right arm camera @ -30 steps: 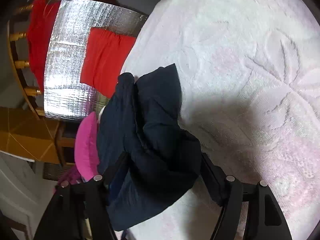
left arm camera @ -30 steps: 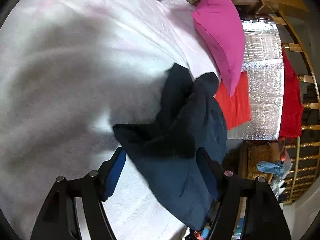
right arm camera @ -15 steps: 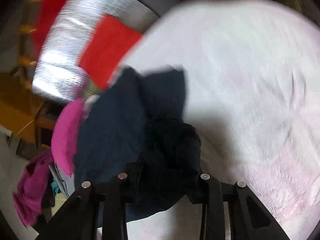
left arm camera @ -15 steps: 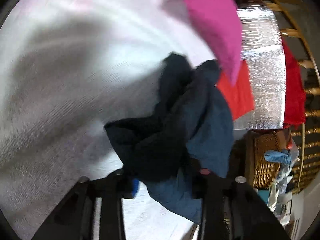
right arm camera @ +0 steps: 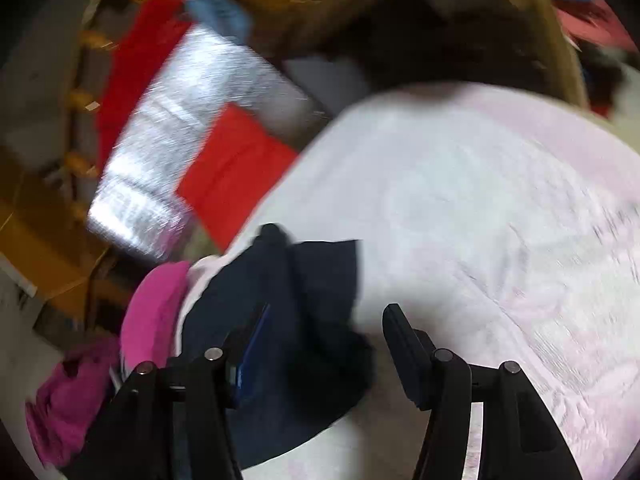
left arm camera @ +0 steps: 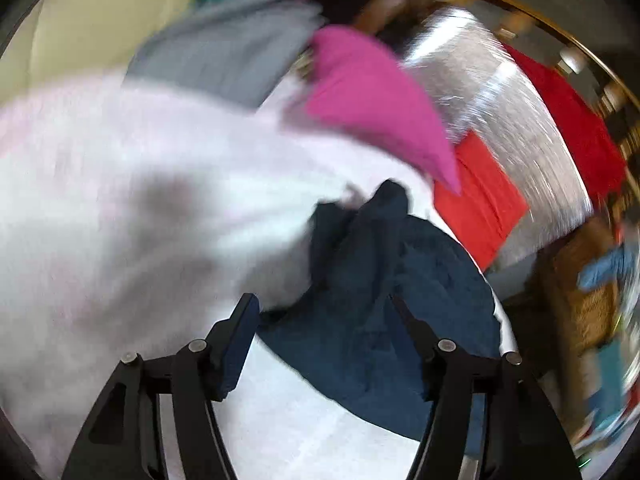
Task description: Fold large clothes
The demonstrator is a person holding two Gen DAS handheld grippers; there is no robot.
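Lying bundled: the dark navy garment [left arm camera: 372, 304] sits crumpled on the pale pink bedspread [left arm camera: 120, 208], near the bed's edge; both views are motion-blurred.
Left gripper [left arm camera: 324, 316]: fingers spread wide, nothing clamped; the navy cloth lies between and beyond the tips, and whether it touches the right-hand finger [left arm camera: 416, 328] cannot be told.
Right gripper [right arm camera: 324, 320]: fingers wide apart, holding nothing; the garment [right arm camera: 304, 320] lies under and past the left-hand finger [right arm camera: 248, 344], while the other finger [right arm camera: 404, 344] hangs over bare bedspread [right arm camera: 480, 220].
Pink pillow [left arm camera: 372, 100]: on the bed beyond the garment, just beside it in the right wrist view [right arm camera: 152, 312].
Red cloth [left arm camera: 480, 208]: past the bed's edge, against a silver foil sheet [left arm camera: 500, 120].
Grey fabric [left arm camera: 224, 48]: at the bed's far end.
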